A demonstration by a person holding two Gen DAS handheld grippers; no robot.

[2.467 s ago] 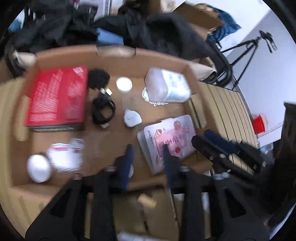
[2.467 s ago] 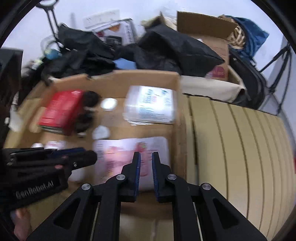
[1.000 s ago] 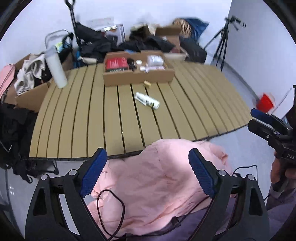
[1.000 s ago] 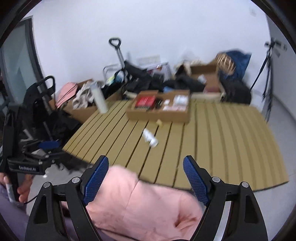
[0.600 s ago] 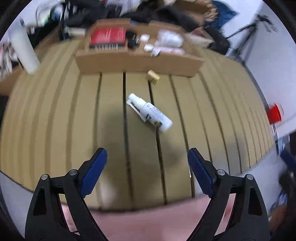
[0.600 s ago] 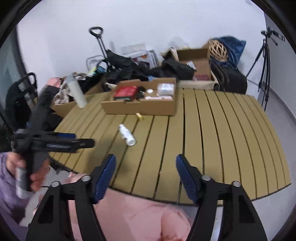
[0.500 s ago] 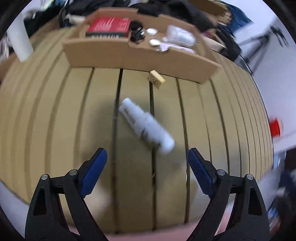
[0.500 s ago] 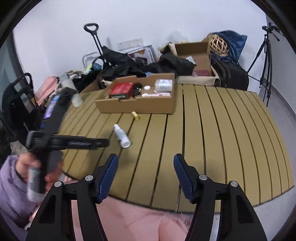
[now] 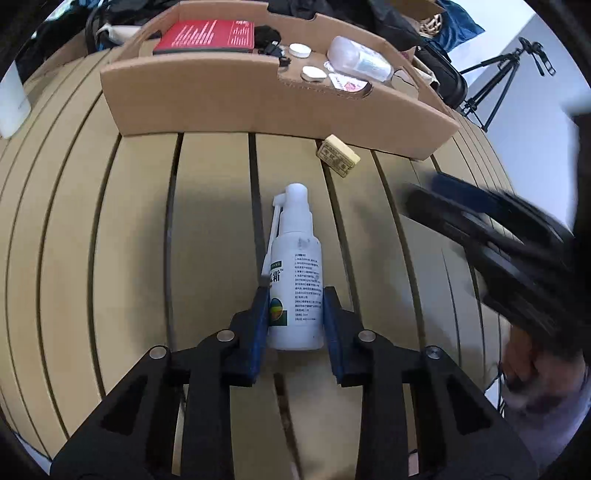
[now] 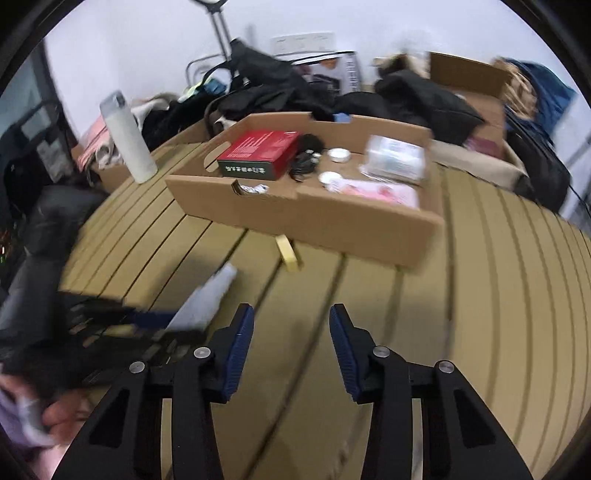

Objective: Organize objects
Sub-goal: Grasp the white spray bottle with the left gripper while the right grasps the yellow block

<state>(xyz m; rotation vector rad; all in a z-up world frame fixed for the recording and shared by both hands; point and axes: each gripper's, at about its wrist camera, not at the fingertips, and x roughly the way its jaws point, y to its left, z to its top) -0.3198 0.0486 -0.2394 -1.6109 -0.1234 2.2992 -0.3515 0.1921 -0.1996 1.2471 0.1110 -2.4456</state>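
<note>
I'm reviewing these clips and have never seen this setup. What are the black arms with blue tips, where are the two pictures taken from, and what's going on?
No robot here: a person holds a hand-operated pair of tongs in each hand, and a fisheye camera on each looks forward along its two fingers. In the left wrist view, the left tongs have their blue pads against both sides of a white spray bottle lying on the slatted table. In the right wrist view, the right tongs are open and hold nothing. Beyond lie a small yellow box and a cardboard tray holding a red box, small round tins, a black cable and a clear packet.
</note>
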